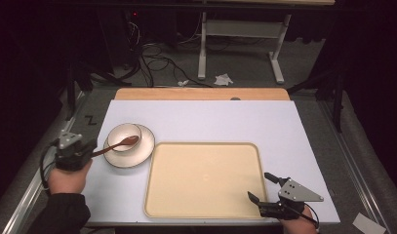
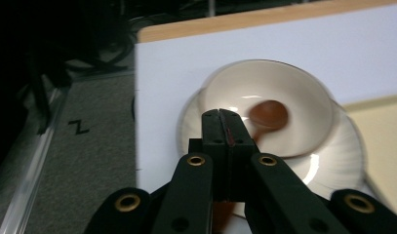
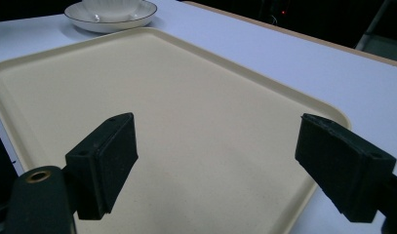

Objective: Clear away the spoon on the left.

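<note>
A white bowl (image 1: 119, 134) stands on a white saucer (image 1: 137, 156) at the table's left. A brown spoon (image 1: 124, 143) rests with its head in the bowl (image 2: 293, 92), handle pointing left. My left gripper (image 1: 93, 152) is shut on the handle; in the left gripper view the jaws (image 2: 220, 117) meet on it, with the spoon head (image 2: 268, 114) just beyond over the saucer (image 2: 345, 163). A beige tray (image 1: 201, 175) lies bare in the middle. My right gripper (image 1: 261, 187) stands open over its near right corner, nothing between its jaws (image 3: 215, 161).
A white mat (image 1: 210, 119) covers the table, with a wooden strip (image 1: 201, 94) along its far edge. Beyond it are floor cables (image 1: 159, 61) and a white table frame (image 1: 240, 29). The right gripper view shows the saucer (image 3: 137, 17) past the tray (image 3: 137, 73).
</note>
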